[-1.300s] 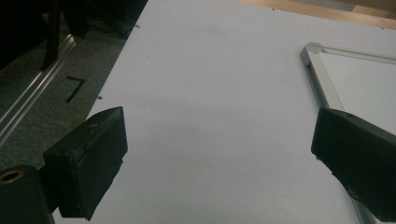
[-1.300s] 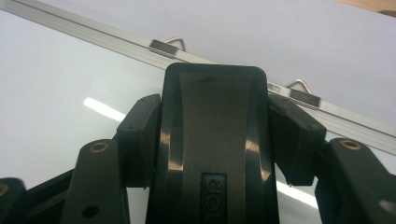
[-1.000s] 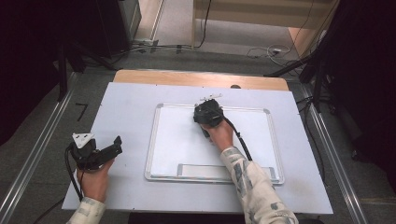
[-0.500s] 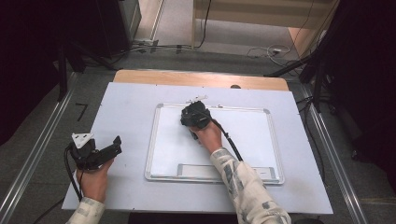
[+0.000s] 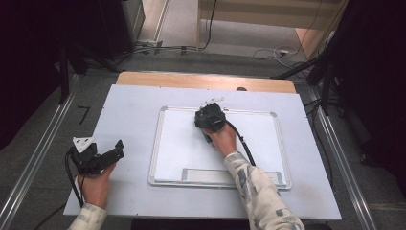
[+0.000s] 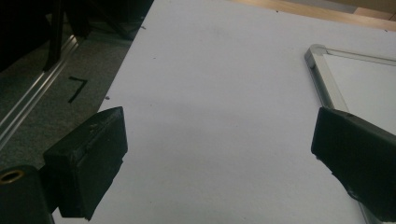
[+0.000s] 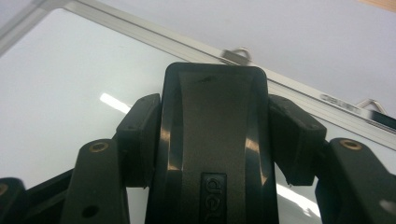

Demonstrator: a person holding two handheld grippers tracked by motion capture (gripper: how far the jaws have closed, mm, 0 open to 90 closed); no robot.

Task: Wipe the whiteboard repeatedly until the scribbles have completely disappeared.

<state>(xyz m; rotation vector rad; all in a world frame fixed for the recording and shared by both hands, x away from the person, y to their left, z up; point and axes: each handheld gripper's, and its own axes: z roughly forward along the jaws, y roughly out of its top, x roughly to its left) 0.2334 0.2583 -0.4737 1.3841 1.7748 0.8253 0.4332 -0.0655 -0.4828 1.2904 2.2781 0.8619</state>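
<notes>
White and aluminium-framed, the rectangular whiteboard (image 5: 182, 143) lies flat on the pale grey surface (image 5: 129, 105), right of centre; the right tool (image 5: 209, 118) sits over its far edge, clenched on a black, rounded plastic eraser block (image 7: 215, 140) (the jaws press both its sides) that rests on the board near the far frame rail; the left tool (image 5: 103, 155) is held at the near left of the surface, well apart from the board, released, its jaws spread wide over bare surface.
</notes>
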